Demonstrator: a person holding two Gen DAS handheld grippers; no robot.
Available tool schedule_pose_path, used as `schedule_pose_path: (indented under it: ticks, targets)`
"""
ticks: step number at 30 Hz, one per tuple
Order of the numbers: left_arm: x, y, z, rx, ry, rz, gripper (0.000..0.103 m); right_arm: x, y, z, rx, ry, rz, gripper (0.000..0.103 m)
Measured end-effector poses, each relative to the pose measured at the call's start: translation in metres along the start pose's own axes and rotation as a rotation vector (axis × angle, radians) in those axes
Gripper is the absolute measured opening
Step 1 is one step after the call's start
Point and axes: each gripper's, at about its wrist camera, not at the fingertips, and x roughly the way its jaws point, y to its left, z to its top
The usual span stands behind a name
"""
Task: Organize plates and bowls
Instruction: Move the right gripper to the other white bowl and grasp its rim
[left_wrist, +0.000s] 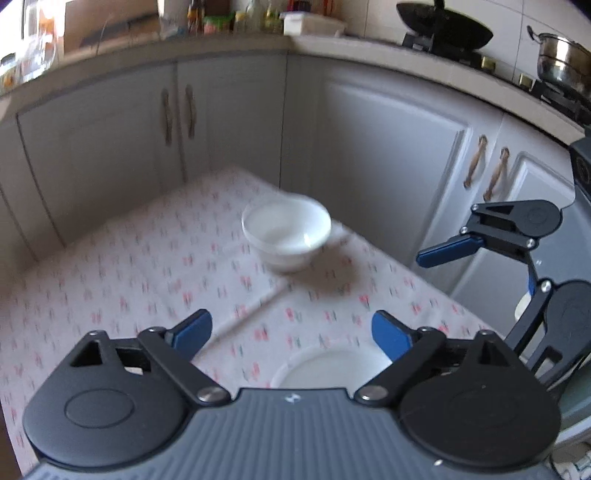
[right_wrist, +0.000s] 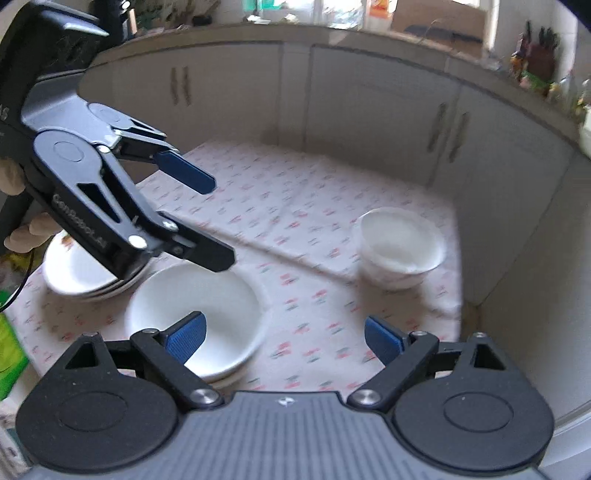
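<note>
A small white bowl (left_wrist: 286, 232) stands alone on the patterned tablecloth (left_wrist: 147, 266); it also shows in the right wrist view (right_wrist: 400, 245). A larger white bowl (right_wrist: 195, 314) sits on a nested stack near my right gripper (right_wrist: 284, 338), and its rim shows just under my left gripper (left_wrist: 291, 332) as the same large bowl (left_wrist: 328, 365). Stacked white plates (right_wrist: 79, 273) lie at the left, partly hidden by the left gripper (right_wrist: 218, 221). Both grippers are open and empty, hovering above the table. The right gripper (left_wrist: 428, 258) shows at the right of the left wrist view.
Grey kitchen cabinets (left_wrist: 388, 147) close in behind the table on two sides. A wok (left_wrist: 443, 26) and a steel pot (left_wrist: 565, 62) sit on the counter's stove. Green packaging (right_wrist: 9, 350) lies at the table's left edge.
</note>
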Motion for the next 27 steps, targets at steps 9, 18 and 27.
schedule_pose_path:
  ticks: [9,18,27]
  targets:
    - [0.060,0.017,0.040,-0.010,0.014,-0.015,0.095,0.015,-0.081,0.022,0.142,-0.041,-0.040,0.093]
    - [0.122,0.023,0.045,0.023,0.100,-0.031,0.095,0.051,-0.127,0.037,0.207,-0.020,-0.018,0.090]
    - [0.162,0.017,0.044,0.100,0.140,-0.038,0.092,0.111,-0.166,0.048,0.319,0.073,0.048,0.083]
